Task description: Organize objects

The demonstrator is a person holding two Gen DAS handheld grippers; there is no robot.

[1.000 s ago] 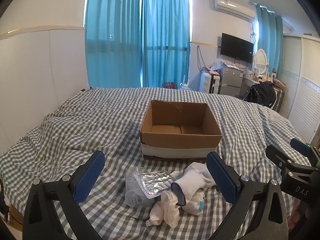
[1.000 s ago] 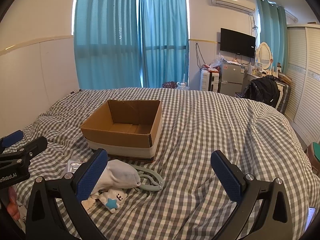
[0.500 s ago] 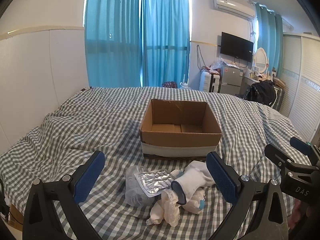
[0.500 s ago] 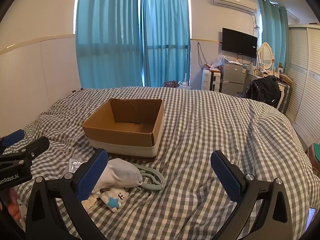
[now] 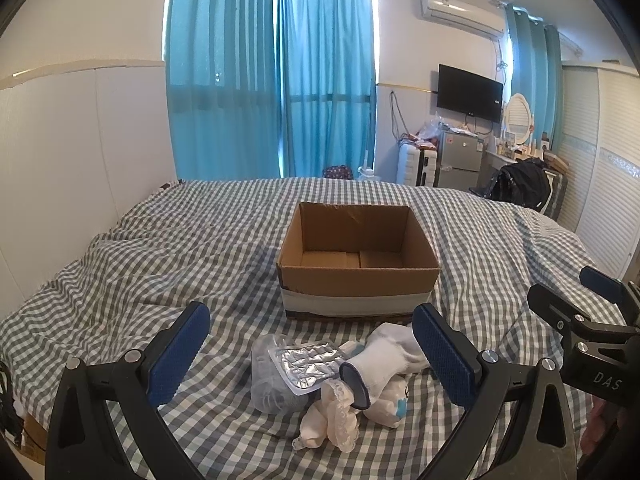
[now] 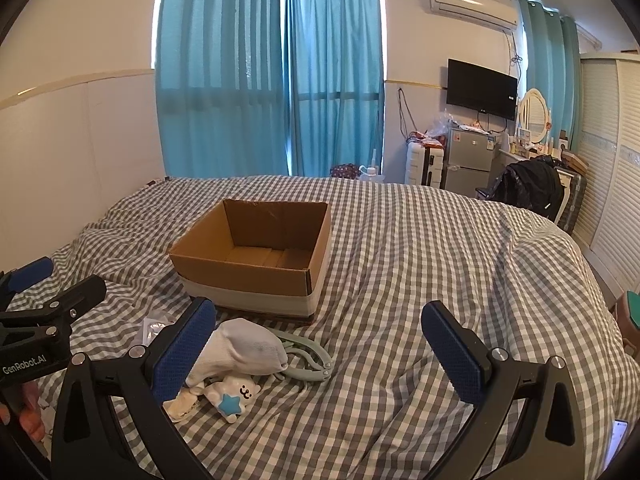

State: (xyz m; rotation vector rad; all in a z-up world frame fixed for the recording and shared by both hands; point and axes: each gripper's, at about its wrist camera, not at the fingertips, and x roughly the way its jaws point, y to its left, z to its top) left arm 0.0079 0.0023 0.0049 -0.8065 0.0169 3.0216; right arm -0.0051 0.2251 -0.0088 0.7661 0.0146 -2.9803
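Observation:
An open, empty cardboard box stands on the checked bed. In front of it lies a small heap: a white sock, a silver blister pack on a clear plastic bag, a lacy cloth, a white bear toy with a blue star and a pale green clip. My left gripper is open and empty, hovering just short of the heap. My right gripper is open and empty, right of the heap.
The grey checked bedspread lies rumpled. A white wall panel runs along the left. Blue curtains, a small fridge, a TV and a black bag on a chair are beyond the bed.
Both grippers have shifted only slightly; the right view has drifted a little so the box sits slightly further right. Nothing was grasped or moved.

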